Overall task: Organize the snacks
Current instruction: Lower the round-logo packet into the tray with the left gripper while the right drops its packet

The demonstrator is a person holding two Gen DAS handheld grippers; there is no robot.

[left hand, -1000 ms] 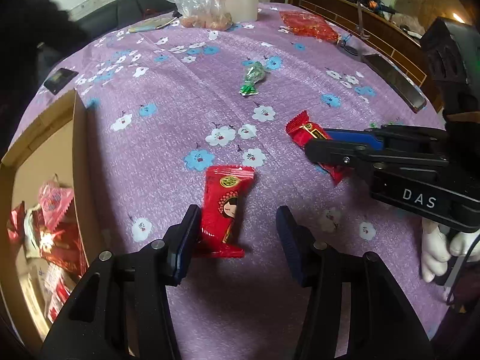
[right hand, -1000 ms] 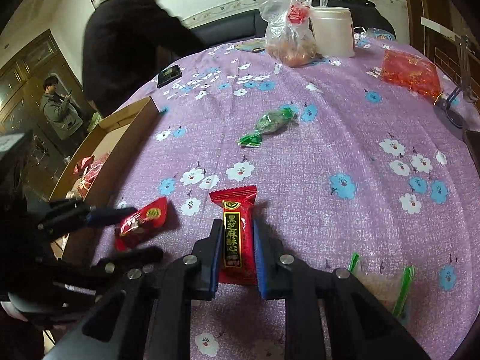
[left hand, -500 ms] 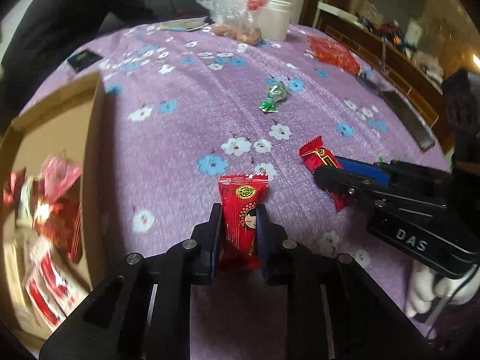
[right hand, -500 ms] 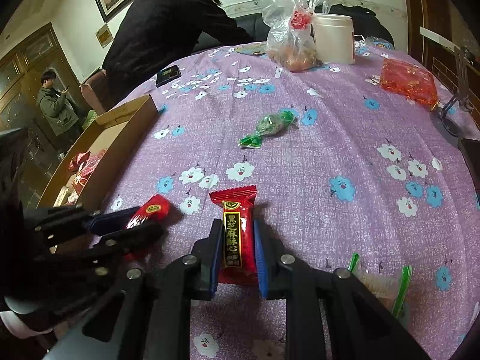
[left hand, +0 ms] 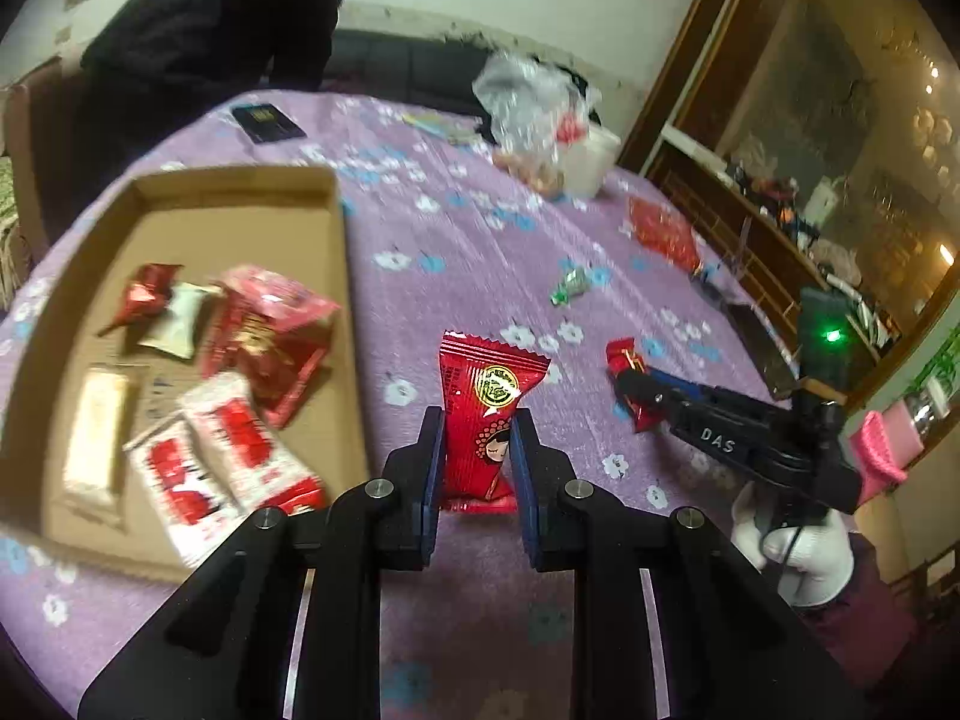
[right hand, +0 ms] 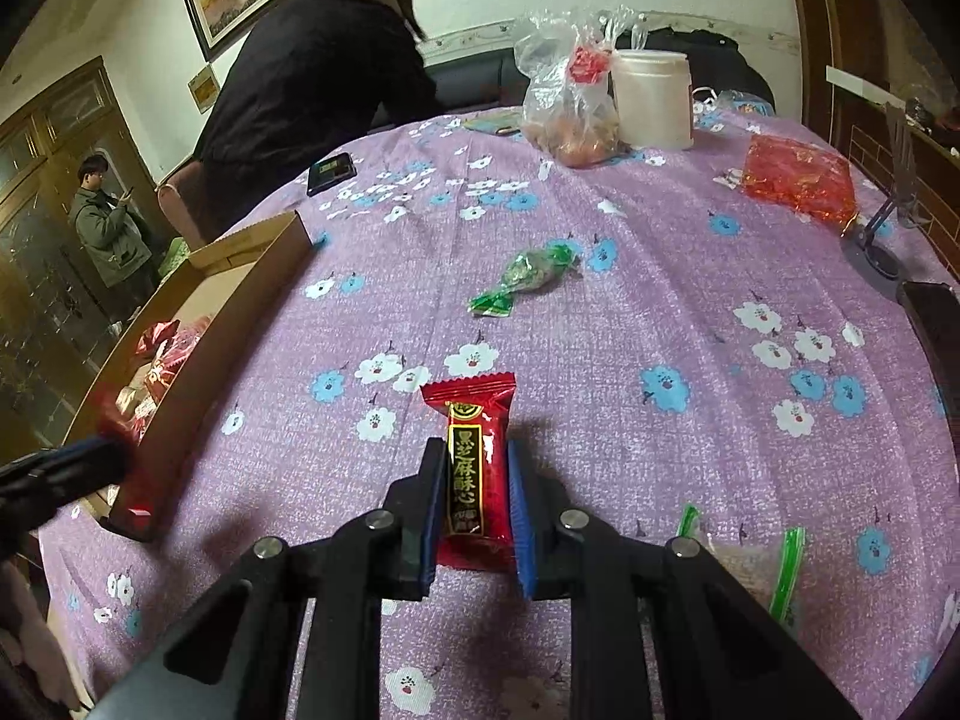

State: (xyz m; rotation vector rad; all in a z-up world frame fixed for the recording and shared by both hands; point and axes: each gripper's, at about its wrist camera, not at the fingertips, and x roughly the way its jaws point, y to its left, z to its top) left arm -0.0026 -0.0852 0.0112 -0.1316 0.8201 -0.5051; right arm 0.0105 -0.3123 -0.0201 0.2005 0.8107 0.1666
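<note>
My left gripper (left hand: 476, 456) is shut on a red snack packet with a cartoon face (left hand: 486, 414) and holds it above the purple tablecloth, just right of the cardboard box (left hand: 342, 276). The box holds several red and white snack packets (left hand: 228, 456). My right gripper (right hand: 471, 495) is shut on a red packet with gold lettering (right hand: 471, 456), low over the cloth. It also shows in the left wrist view (left hand: 645, 396). A green wrapped candy (right hand: 528, 273) lies on the cloth beyond it.
A plastic bag of food (right hand: 570, 114), a white jar (right hand: 651, 99) and a red bag (right hand: 795, 180) stand at the far side. A phone (right hand: 331, 171) lies far left. A green-edged clear packet (right hand: 744, 564) lies near right. A person in black (right hand: 318, 72) leans over the table.
My left gripper has closed on the cartoon-face packet, lifted it and swung left toward the box. My right gripper has stayed shut on its packet, hardly moving.
</note>
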